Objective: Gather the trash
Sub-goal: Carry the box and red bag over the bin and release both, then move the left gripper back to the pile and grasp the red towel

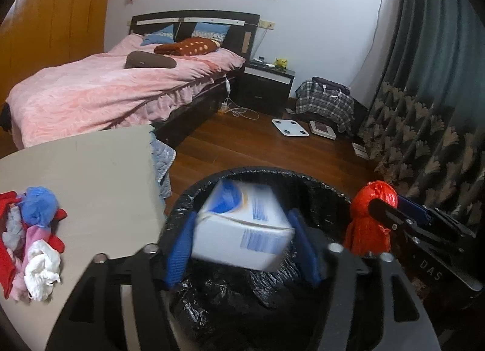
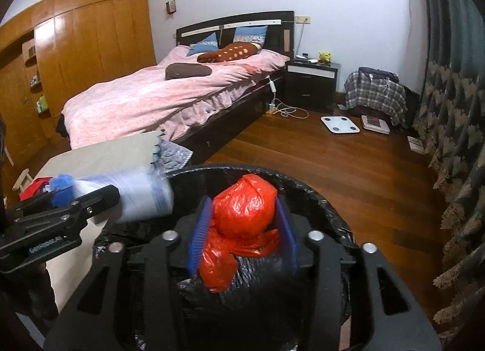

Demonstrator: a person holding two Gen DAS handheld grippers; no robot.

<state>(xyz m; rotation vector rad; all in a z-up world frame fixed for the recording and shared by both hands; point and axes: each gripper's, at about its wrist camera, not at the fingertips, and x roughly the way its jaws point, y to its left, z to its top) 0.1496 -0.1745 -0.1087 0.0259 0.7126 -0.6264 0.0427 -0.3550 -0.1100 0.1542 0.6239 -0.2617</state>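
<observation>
A bin with a black liner (image 1: 266, 175) (image 2: 309, 196) stands below both grippers. In the left wrist view a blurred white and blue box (image 1: 242, 229) is between the blue pads of my left gripper (image 1: 242, 248), over the bin's mouth; the pads stand wide beside it. My right gripper (image 2: 242, 229) is shut on a red plastic bag (image 2: 242, 223), held over the bin. The red bag (image 1: 369, 217) also shows at the right in the left wrist view. The box (image 2: 142, 196) shows blurred at the left in the right wrist view.
A beige table (image 1: 91, 169) left of the bin holds a pile of red, blue, pink and white trash (image 1: 30, 239). Behind are a pink bed (image 1: 106, 90), a nightstand (image 1: 266, 84), a white scale (image 1: 289, 128) on the wooden floor, and curtains (image 1: 424, 108) at the right.
</observation>
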